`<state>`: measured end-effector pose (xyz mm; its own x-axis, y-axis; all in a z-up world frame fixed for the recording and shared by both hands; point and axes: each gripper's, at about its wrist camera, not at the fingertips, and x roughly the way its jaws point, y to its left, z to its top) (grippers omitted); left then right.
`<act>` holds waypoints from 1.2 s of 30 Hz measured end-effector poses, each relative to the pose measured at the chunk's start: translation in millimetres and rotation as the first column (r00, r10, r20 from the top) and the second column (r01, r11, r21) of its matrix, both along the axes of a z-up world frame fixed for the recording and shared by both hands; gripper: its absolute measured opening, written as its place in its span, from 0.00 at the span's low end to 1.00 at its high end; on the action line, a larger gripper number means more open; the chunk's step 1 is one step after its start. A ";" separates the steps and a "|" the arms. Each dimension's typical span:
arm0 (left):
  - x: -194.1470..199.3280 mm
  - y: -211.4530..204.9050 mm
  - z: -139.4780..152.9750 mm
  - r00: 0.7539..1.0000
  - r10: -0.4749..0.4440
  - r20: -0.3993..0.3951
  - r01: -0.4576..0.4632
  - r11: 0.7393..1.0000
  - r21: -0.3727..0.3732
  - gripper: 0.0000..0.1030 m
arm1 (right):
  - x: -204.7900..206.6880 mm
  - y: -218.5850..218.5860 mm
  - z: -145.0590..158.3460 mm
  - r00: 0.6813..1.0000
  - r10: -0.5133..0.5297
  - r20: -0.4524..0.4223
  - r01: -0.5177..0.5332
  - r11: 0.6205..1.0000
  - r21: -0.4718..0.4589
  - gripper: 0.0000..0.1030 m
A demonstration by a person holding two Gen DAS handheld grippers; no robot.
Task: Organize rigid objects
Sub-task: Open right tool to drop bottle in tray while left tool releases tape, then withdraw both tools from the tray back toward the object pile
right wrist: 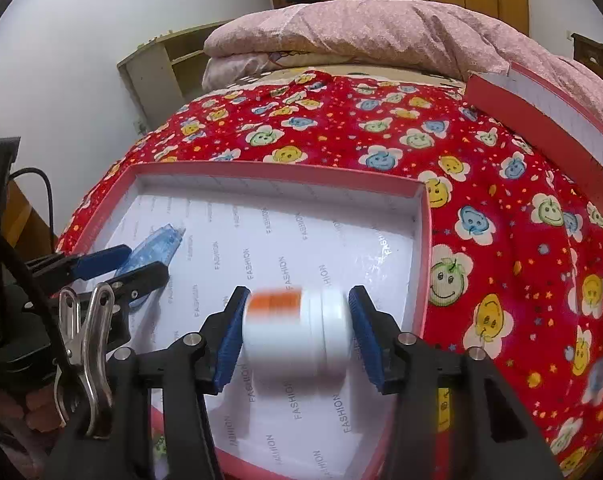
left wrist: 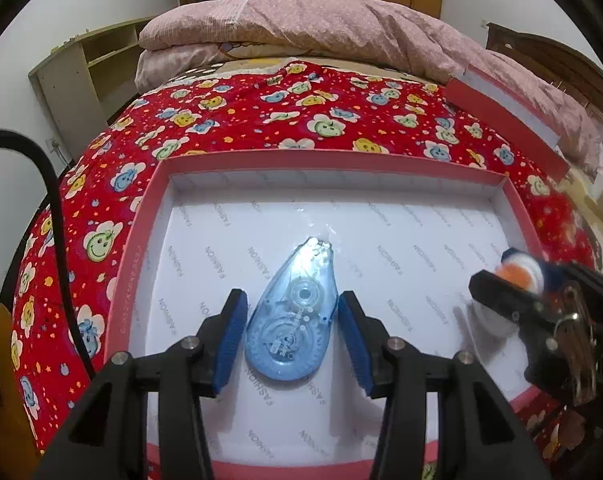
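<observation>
Nearest the left camera: left gripper (left wrist: pixel 292 322) is straddling the blue correction-tape dispenser (left wrist: pixel 291 316), pads standing clear of both flanks, so the jaws are released. The dispenser is lying flat on the floor of the pink box (left wrist: pixel 333 160), nose pointing at the far wall. Judged light, hard plastic, smooth shell, likely slippery; best taken across the wide round body, not the thin nose.

Right gripper (right wrist: pixel 297 328) is framing the white bottle (right wrist: pixel 297 334) with the orange label, lying on its side above the box floor and motion-blurred. The left pad looks to be touching its base, with a thin gap at the cap side; reading it as let go, not clamped. Judged stiff, light and prone to rolling; grip end to end, or across the barrel.

Beyond: red patterned blanket (right wrist: pixel 501 200), box lid (right wrist: pixel 549 120), pink quilt (left wrist: pixel 341 24).
</observation>
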<state>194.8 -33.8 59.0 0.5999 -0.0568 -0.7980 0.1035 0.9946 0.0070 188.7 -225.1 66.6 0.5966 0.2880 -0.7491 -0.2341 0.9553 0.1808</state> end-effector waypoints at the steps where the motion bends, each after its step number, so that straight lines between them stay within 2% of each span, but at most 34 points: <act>1: -1.4 1.1 1.8 1.000 0.003 0.004 -0.003 1.000 0.001 0.55 | -0.7 -0.8 1.7 1.000 -0.003 0.005 0.003 1.000 0.005 0.54; 5: -10.1 7.4 12.3 0.999 0.028 0.021 -0.028 1.000 0.001 0.58 | -6.1 -5.6 13.1 1.000 -0.016 0.021 0.015 0.999 0.041 0.60; 13: -42.0 14.5 33.1 0.999 0.019 0.044 -0.019 1.000 0.005 0.59 | -30.4 -11.1 34.7 0.999 -0.016 0.040 0.015 0.999 0.045 0.60; 20: -76.0 21.9 38.3 0.999 0.011 0.049 -0.011 1.000 -0.006 0.59 | -62.2 -13.8 45.2 0.999 -0.015 0.045 0.013 0.999 0.042 0.60; 28: -110.9 25.8 27.8 1.000 -0.012 0.016 0.013 1.000 -0.026 0.59 | -102.2 -11.3 41.5 1.000 0.011 0.019 -0.012 1.000 0.020 0.60; 32: -123.0 25.6 19.6 1.000 -0.021 -0.022 0.020 0.998 -0.054 0.59 | -122.8 -11.1 31.2 1.000 0.023 -0.007 -0.023 1.000 0.017 0.60; 36: -133.5 25.4 11.9 0.999 -0.021 -0.047 0.018 0.999 -0.050 0.59 | -140.1 -12.7 19.6 0.999 0.027 -0.032 -0.027 1.000 -0.007 0.60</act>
